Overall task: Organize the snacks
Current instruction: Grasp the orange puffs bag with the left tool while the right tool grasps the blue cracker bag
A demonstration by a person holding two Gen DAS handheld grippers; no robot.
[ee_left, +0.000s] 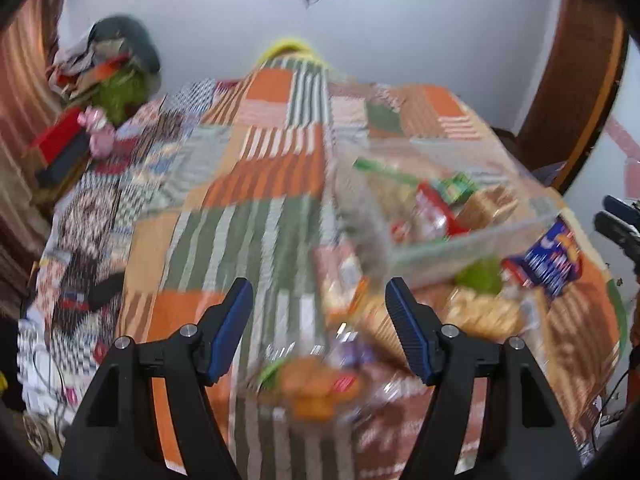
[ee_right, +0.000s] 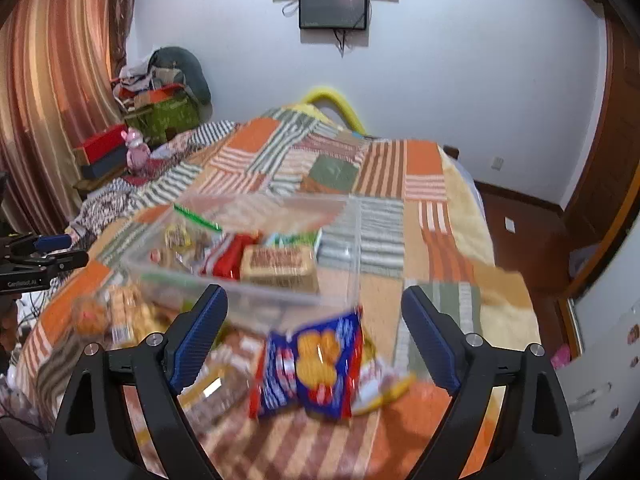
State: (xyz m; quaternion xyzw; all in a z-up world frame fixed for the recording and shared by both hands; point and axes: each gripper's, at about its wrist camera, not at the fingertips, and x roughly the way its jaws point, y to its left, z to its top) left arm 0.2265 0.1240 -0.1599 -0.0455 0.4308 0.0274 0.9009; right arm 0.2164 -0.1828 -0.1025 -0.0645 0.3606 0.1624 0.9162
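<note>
Snacks crowd the patchwork bedspread (ee_right: pixel 424 184) here: the clear plastic bin (ee_right: pixel 224 276) sits mid-bed with a brown biscuit pack (ee_right: pixel 280 266) lying flat in it, long side across my view, and loose packets are heaped just in front of its near wall. My right gripper (ee_right: pixel 314 334) tilts down over the blue cracker bag (ee_right: pixel 316 364), jaws wide apart with nothing touching the pads, the bag lying crumpled, its long axis hard to tell. My left gripper (ee_left: pixel 320 322) angles down too, jaws apart and empty above a blurred orange snack pack (ee_left: pixel 308 384).
</note>
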